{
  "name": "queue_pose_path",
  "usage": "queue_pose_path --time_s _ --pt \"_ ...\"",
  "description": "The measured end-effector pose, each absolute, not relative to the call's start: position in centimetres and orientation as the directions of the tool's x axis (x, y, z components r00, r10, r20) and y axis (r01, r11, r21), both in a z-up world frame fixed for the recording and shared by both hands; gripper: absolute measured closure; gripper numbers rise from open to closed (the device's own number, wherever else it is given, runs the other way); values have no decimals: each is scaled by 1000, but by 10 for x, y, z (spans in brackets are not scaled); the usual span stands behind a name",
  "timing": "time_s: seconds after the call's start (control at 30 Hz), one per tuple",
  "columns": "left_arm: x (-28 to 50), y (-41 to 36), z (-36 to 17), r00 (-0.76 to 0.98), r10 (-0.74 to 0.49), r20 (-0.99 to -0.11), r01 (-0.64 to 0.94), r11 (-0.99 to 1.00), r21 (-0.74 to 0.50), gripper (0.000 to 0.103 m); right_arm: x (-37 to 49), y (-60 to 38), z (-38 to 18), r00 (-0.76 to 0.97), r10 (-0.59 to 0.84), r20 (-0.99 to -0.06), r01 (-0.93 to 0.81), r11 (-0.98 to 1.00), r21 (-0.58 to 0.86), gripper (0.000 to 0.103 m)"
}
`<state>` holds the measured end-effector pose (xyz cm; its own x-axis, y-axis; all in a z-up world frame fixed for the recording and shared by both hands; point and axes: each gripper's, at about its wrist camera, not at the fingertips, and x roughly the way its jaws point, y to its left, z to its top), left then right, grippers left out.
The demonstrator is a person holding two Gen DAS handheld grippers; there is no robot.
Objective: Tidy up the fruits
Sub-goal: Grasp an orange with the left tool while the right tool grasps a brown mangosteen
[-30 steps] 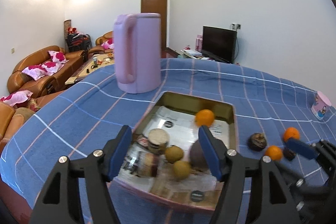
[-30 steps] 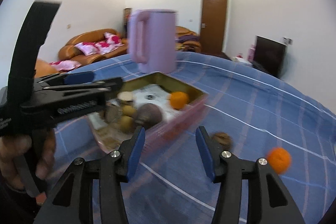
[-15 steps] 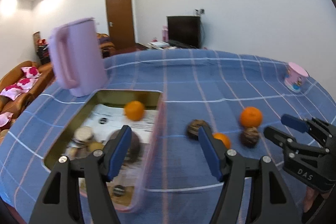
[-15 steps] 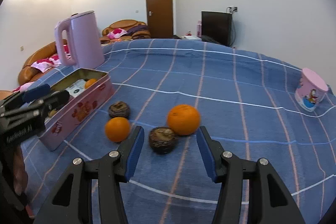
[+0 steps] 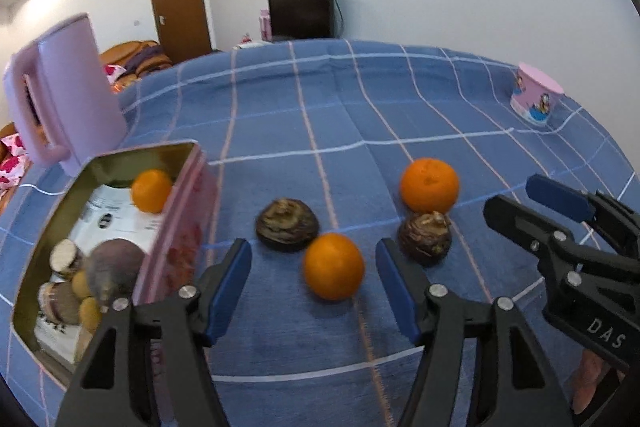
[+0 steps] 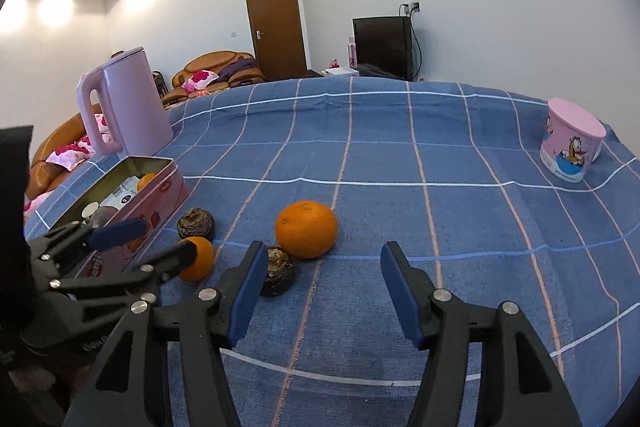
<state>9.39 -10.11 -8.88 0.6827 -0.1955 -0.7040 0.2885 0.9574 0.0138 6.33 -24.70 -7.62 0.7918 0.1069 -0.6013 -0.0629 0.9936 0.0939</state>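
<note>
On the blue checked cloth lie a small orange (image 5: 334,265), a larger orange (image 5: 429,185) and two dark brown fruits (image 5: 287,225) (image 5: 425,238). My left gripper (image 5: 314,267) straddles the small orange; its jaws are closing, with gaps still showing on both sides. My right gripper (image 6: 324,259) is opening with nothing between its fingers. The larger orange (image 6: 306,229) sits just beyond it and a dark fruit (image 6: 280,269) lies by its left finger. The pink tin (image 5: 176,227) at the left holds an orange (image 5: 151,190), a dark round fruit (image 5: 116,267) and several small fruits.
A lilac kettle (image 5: 64,95) stands behind the tin. A pink cartoon cup (image 6: 572,143) sits upside down at the far right of the table. Sofas, a door and a television lie beyond the table's far edge.
Both grippers swung right, away from the tin, to the loose fruits. The left jaws have narrowed around the small orange. The right jaws have widened.
</note>
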Motion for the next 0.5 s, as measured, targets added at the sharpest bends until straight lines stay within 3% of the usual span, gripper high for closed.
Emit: queue_pose_path --time_s 0.17,0.5 --pt "100 -105 -97 634 -226 -739 318 948 -17 68 64 -247 -77 788 108 -606 -62 993 96 42" --pt "96 -85 -81 747 -144 -649 207 978 21 69 73 -235 -80 759 152 -633 -113 988 102 42"
